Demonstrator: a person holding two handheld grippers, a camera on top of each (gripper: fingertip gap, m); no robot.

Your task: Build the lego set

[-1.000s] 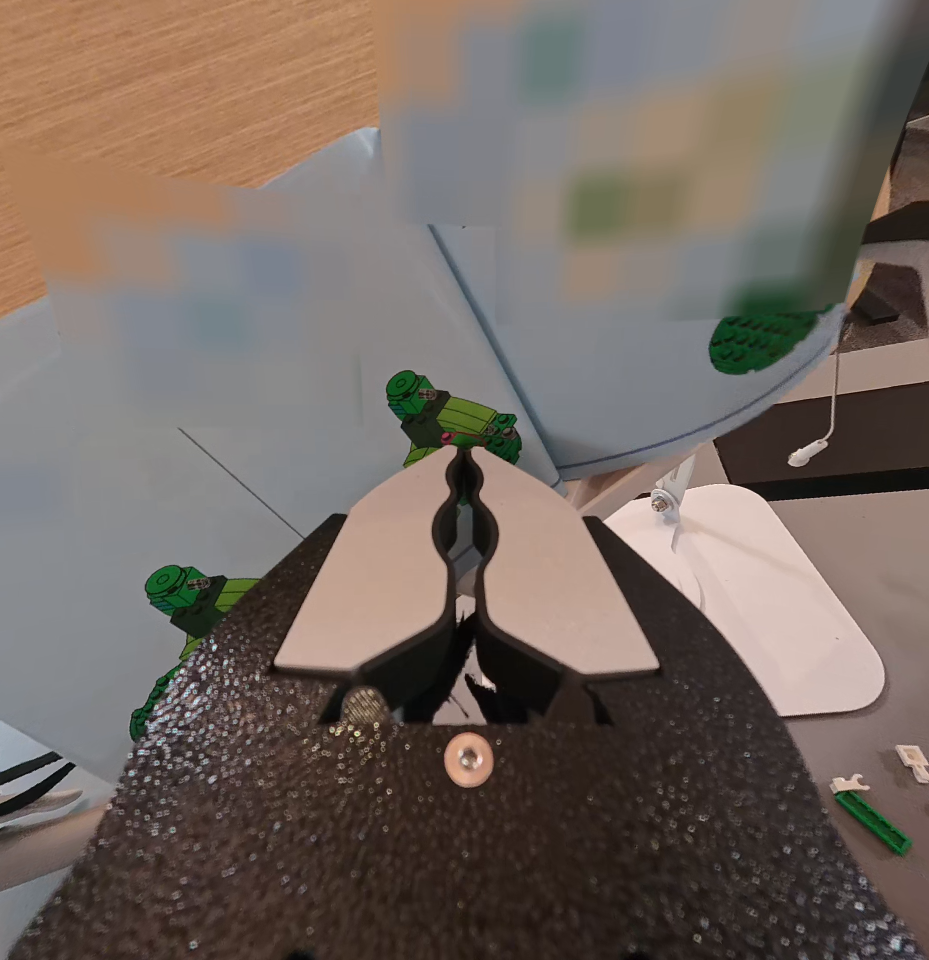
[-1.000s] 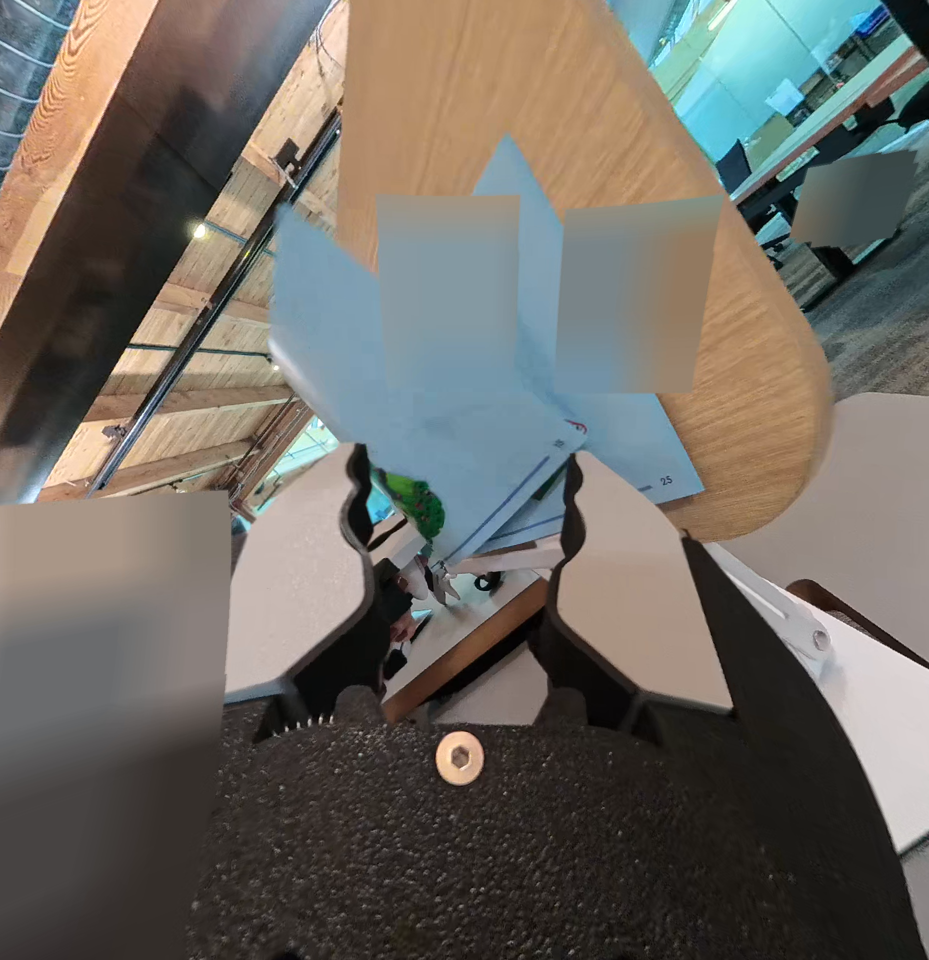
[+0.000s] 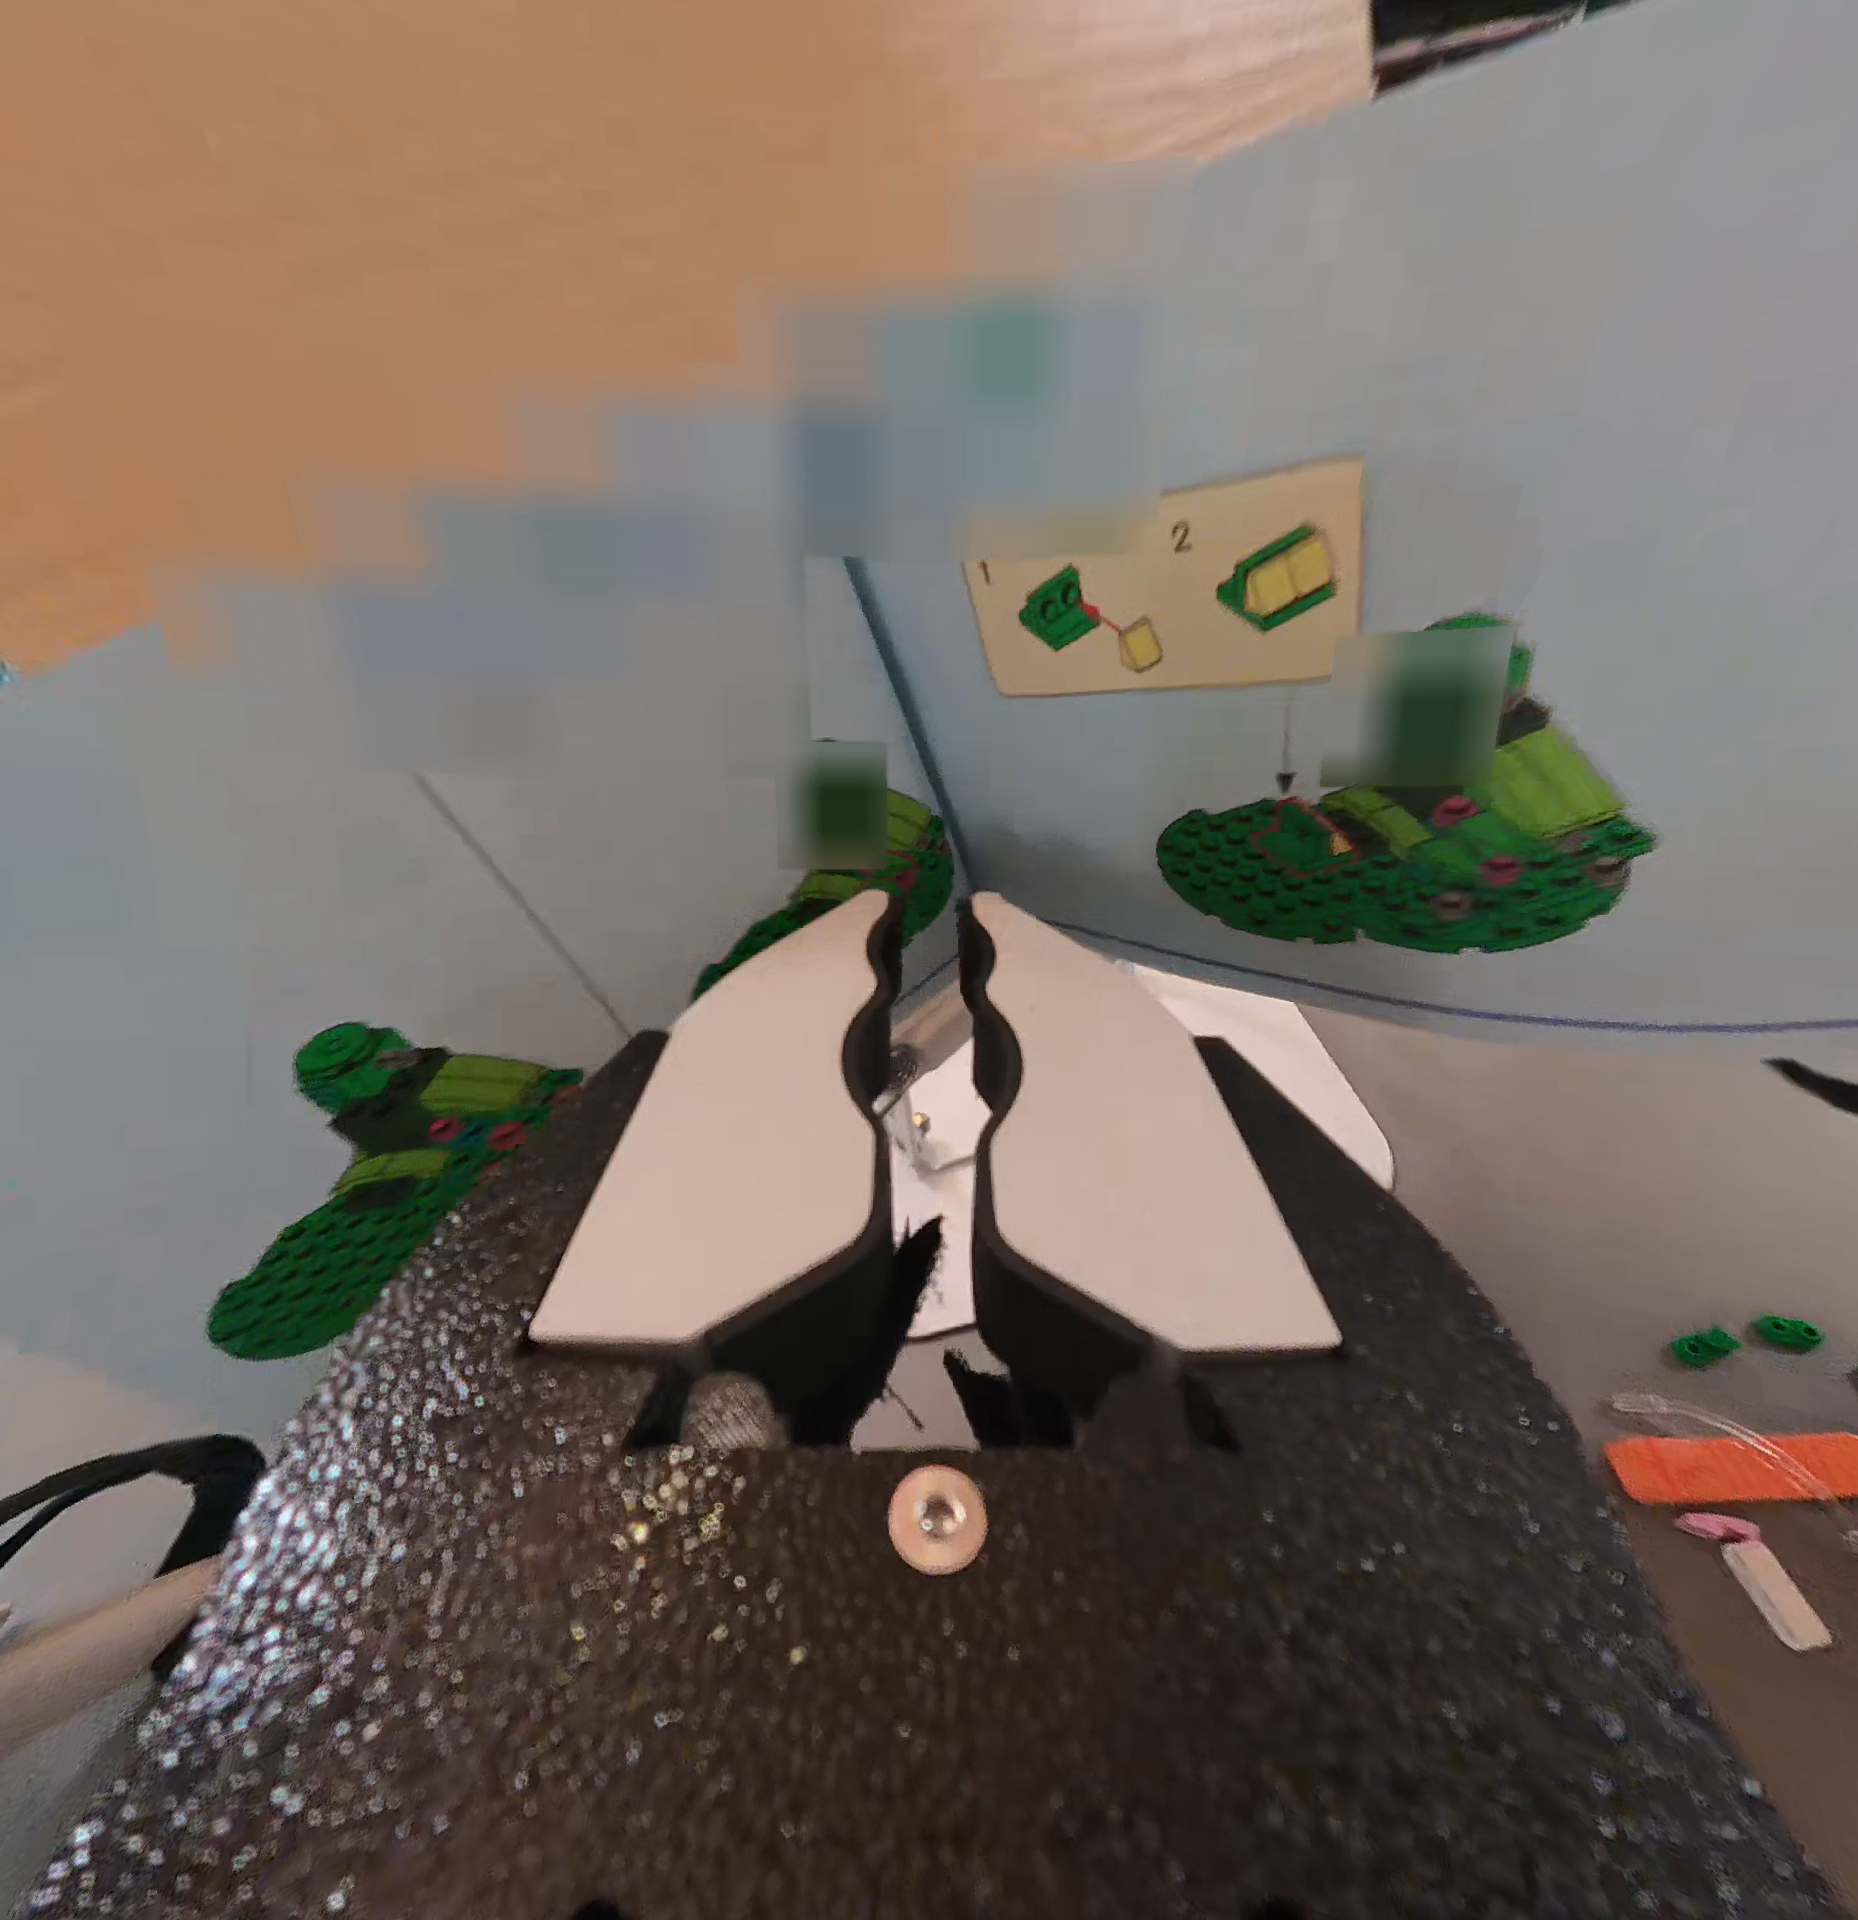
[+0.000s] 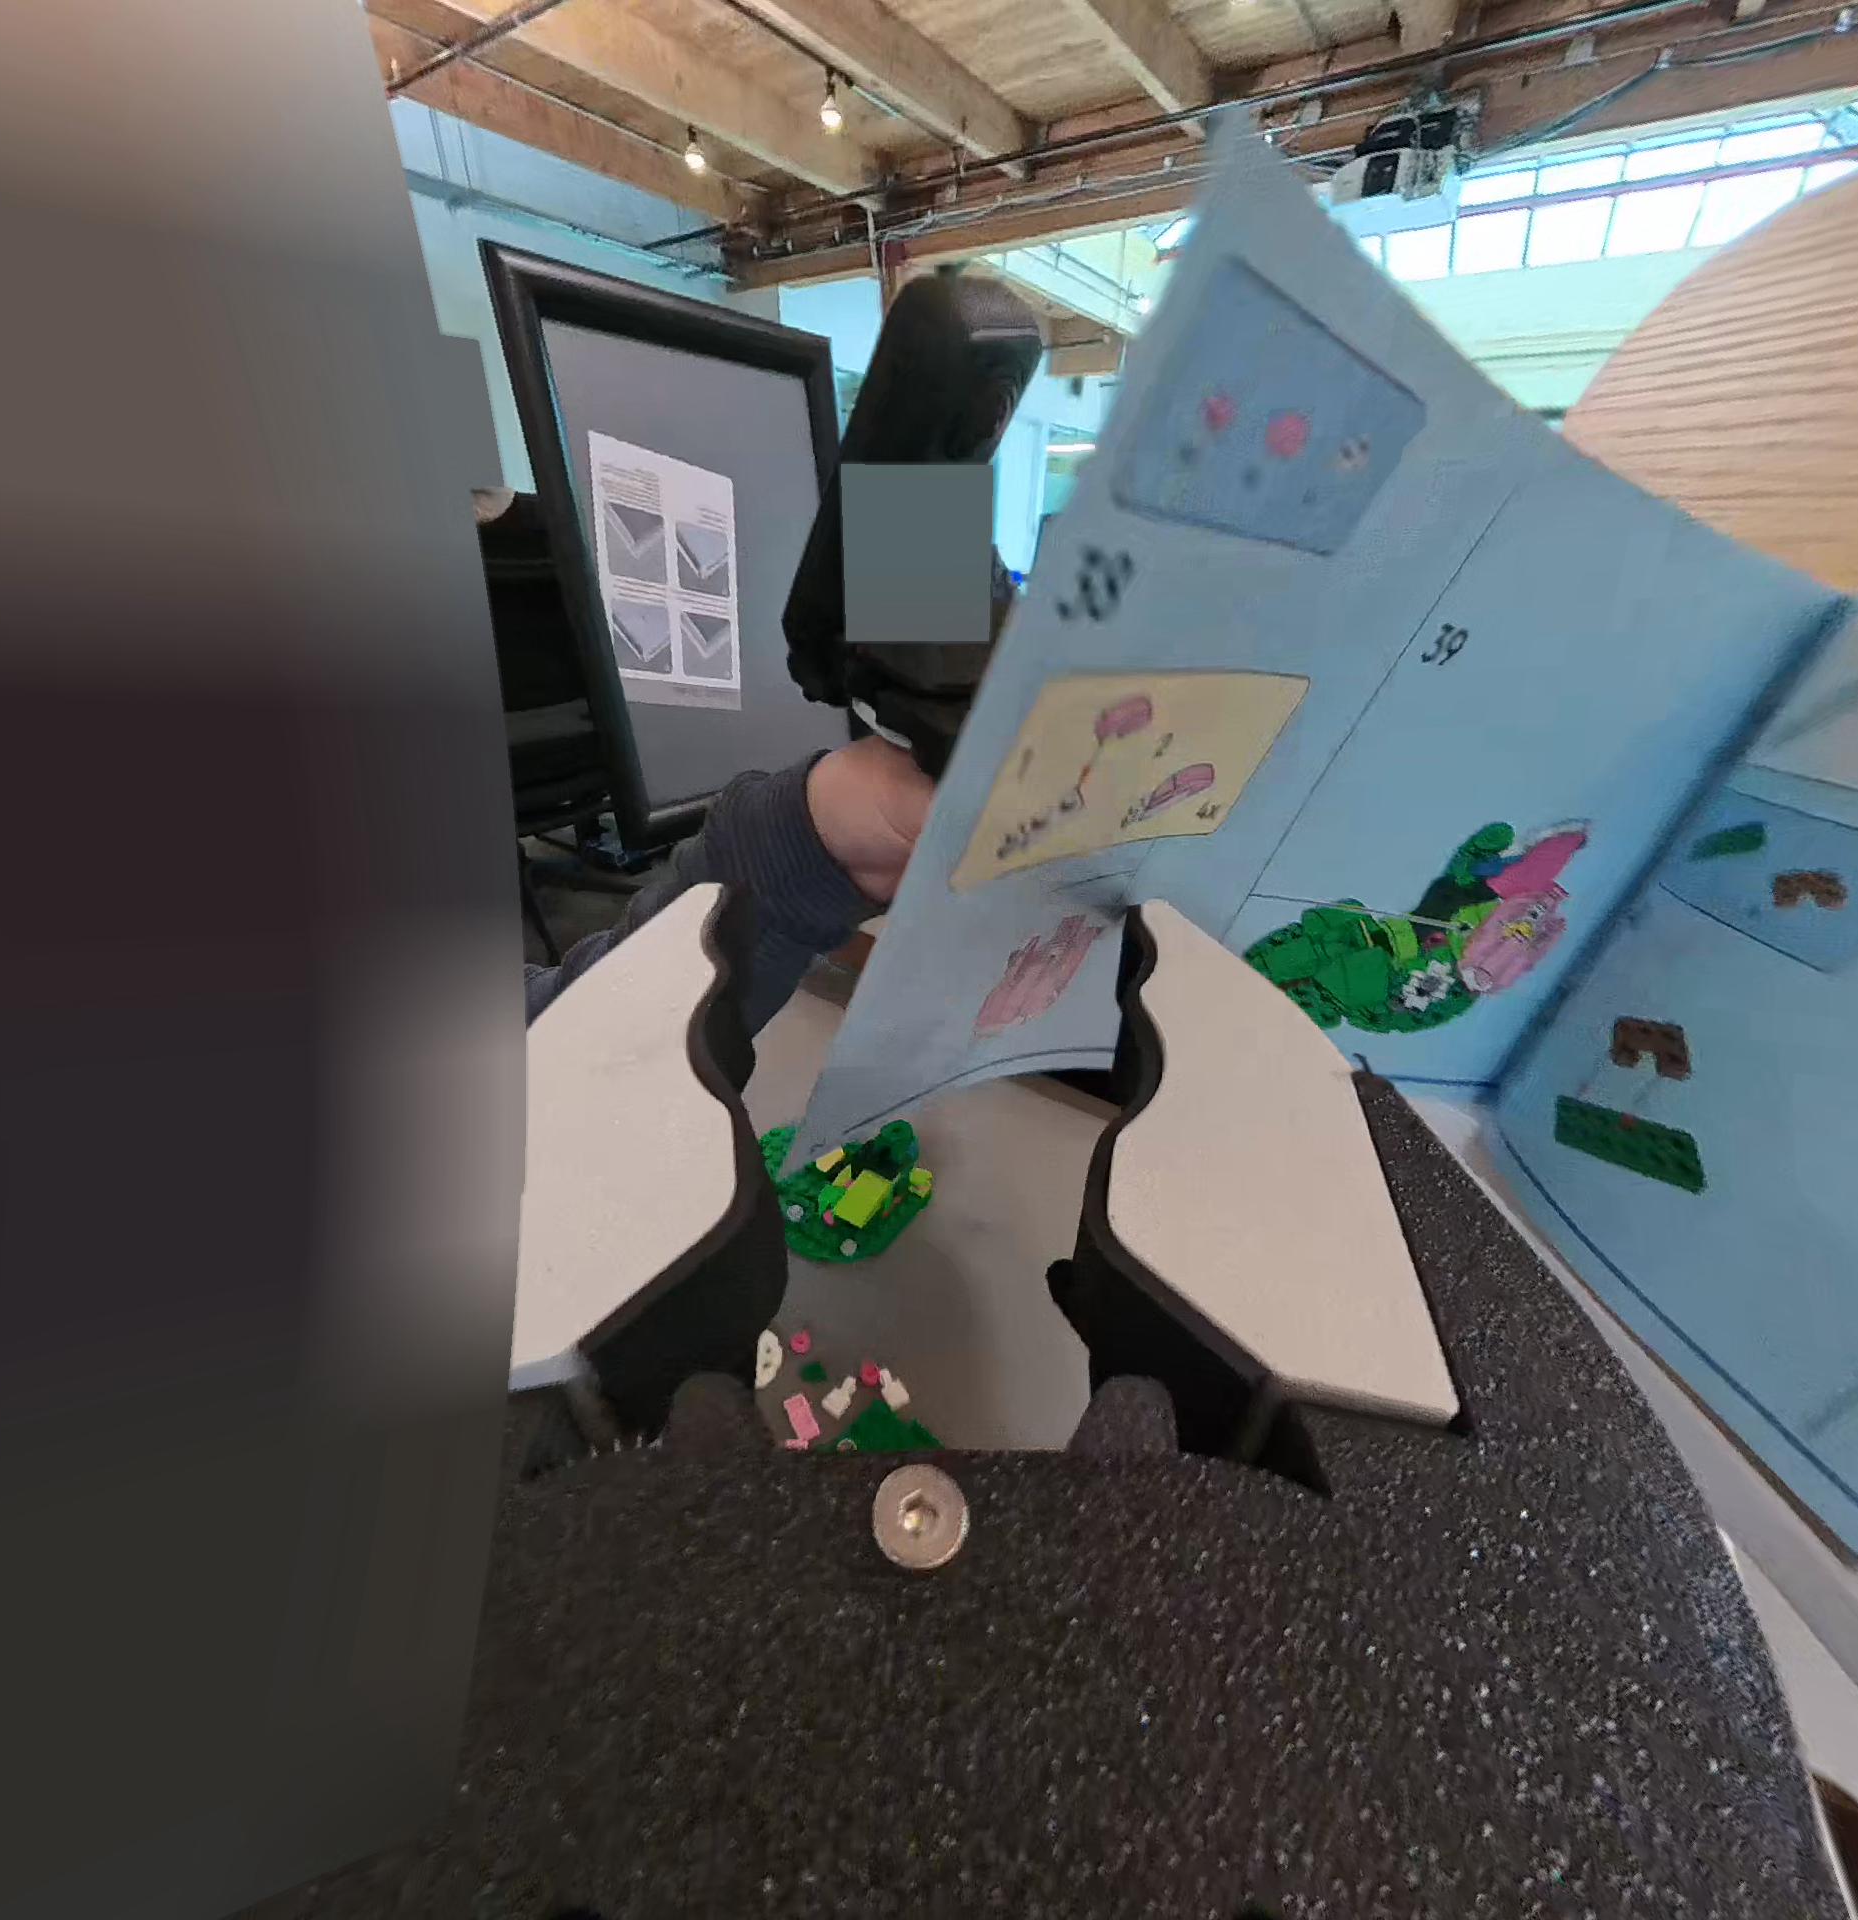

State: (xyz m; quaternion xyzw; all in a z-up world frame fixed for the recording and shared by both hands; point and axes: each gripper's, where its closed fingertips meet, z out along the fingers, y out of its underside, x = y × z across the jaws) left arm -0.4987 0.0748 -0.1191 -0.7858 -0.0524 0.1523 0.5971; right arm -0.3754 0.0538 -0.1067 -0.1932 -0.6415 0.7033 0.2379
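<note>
The left gripper (image 3: 927,914) hovered unclenched, a narrow gap between its fingers, pointing at the light-blue instruction booklet (image 3: 1424,395). The right gripper (image 4: 930,925) gaped wide with one loose page (image 4: 1143,665) between its fingers, touching neither; below, the green lego build (image 4: 852,1195) sat on the grey table (image 4: 987,1330), loose pieces (image 4: 831,1392) nearby.

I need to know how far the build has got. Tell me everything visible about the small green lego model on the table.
The small green lego model sits on the grey table, seen between the open right gripper's fingers. It has a rounded dark green studded base, lime and yellow bricks on top, and small pink bits. A light blue instruction booklet page corner overlaps its upper left edge. Neither gripper touches it.
</note>
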